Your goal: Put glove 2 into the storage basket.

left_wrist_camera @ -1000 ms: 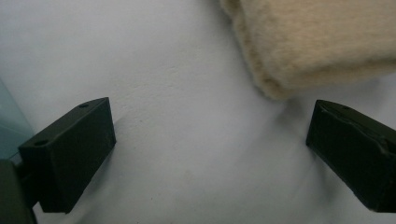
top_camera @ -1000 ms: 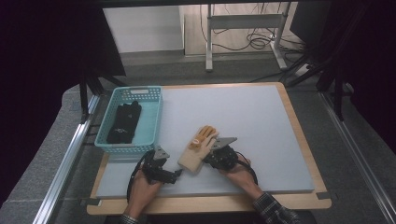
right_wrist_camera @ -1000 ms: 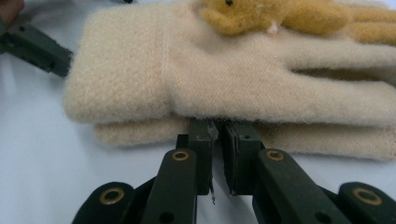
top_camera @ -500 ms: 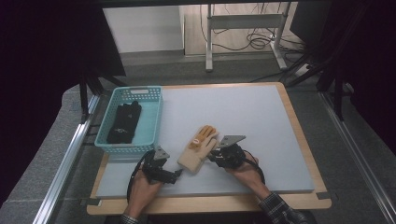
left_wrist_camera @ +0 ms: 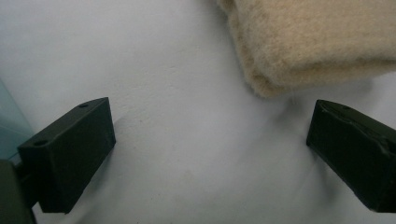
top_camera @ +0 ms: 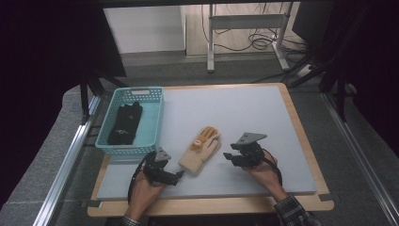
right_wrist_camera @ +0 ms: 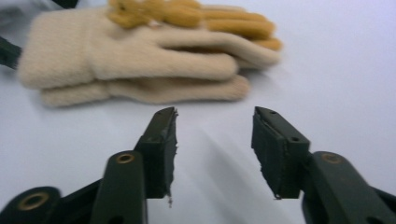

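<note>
My right gripper (top_camera: pixel 231 157) is just opening its jaws, empty, right of the cream gloves (top_camera: pixel 200 149); my left gripper (top_camera: pixel 178 174) is waiting wide open, nearer, at the cuff; fingers pointing away.

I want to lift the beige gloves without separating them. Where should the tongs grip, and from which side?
Probably grip the stacked cuffs of the beige gloves, coming from the near-left end where the left tongs wait open. There both layers lie flat and aligned; the fingers spread apart.
</note>
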Available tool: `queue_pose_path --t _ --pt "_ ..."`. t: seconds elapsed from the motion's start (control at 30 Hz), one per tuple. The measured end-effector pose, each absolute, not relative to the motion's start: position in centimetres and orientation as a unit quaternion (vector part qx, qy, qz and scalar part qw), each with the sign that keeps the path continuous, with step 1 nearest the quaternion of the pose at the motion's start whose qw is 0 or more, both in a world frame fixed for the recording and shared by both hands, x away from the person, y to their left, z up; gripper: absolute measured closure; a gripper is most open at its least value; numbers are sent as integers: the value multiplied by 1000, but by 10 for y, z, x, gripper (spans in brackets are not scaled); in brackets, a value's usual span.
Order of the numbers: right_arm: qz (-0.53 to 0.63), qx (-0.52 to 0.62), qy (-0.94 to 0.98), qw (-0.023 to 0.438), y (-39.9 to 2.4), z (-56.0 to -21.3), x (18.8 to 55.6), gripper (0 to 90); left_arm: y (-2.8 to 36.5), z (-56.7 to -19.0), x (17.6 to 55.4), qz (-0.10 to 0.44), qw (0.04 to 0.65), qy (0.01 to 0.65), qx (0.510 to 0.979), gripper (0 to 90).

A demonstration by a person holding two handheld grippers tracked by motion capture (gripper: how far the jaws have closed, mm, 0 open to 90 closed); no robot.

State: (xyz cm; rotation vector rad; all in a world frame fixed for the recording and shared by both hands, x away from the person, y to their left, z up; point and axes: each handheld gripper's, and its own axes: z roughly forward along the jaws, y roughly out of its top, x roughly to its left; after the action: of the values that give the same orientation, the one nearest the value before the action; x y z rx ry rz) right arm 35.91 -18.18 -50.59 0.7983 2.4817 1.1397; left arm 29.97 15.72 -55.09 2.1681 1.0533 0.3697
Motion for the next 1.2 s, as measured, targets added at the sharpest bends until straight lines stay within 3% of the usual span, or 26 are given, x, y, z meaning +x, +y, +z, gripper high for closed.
queue_pose_path --t 0.43,0.83,1.2 --pt "393 335 839 171 -232 -507 361 253 157 -551 300 141 345 406 834 15" --pt "372 371 831 182 -268 -521 359 178 157 -551 300 140 346 407 834 15" --pt "346 385 835 189 -275 -530 360 143 158 -551 300 140 345 405 835 15"
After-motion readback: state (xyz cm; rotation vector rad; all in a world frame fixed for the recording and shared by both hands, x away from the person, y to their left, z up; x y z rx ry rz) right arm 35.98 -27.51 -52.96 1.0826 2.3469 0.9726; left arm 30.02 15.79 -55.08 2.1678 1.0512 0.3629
